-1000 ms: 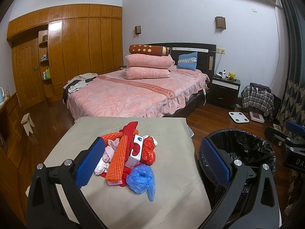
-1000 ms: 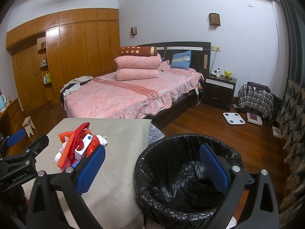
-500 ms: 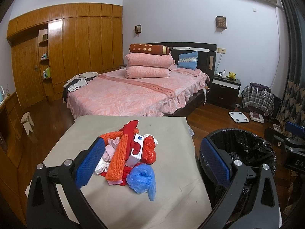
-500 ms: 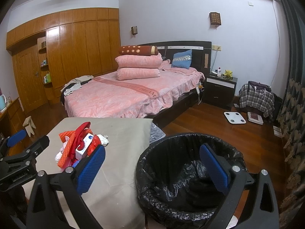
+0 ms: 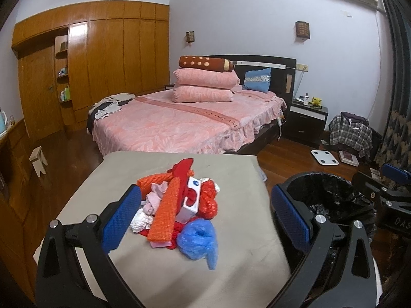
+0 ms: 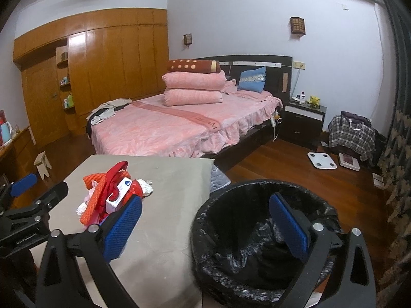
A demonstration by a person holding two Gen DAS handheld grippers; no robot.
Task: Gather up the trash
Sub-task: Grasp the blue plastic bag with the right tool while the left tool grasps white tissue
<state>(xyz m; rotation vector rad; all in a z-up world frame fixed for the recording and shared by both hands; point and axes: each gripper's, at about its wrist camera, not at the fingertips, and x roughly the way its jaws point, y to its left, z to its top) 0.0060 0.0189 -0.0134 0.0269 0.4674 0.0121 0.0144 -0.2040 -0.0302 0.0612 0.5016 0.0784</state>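
Observation:
A pile of trash point(image 5: 177, 202) lies on the grey table point(image 5: 231, 174): orange foam netting, red wrappers, a small white box, pink and white tissue and a blue plastic bag point(image 5: 199, 241). My left gripper point(image 5: 205, 220) is open and empty, held just before the pile. A bin with a black liner point(image 6: 259, 238) stands at the table's right edge. My right gripper point(image 6: 205, 228) is open and empty above the bin's near rim. The pile also shows in the right wrist view point(image 6: 110, 195), and the bin in the left wrist view point(image 5: 331, 200).
A bed with pink covers point(image 5: 179, 125) stands beyond the table. A wooden wardrobe point(image 5: 102, 64) fills the left wall. A nightstand point(image 5: 307, 120), a scale point(image 5: 325, 157) and a plaid bag point(image 5: 350, 133) are on the right. A small stool point(image 5: 38, 159) stands on the left floor.
Both grippers have drifted very slightly; the view has barely shifted. Nothing was taken hold of or let go.

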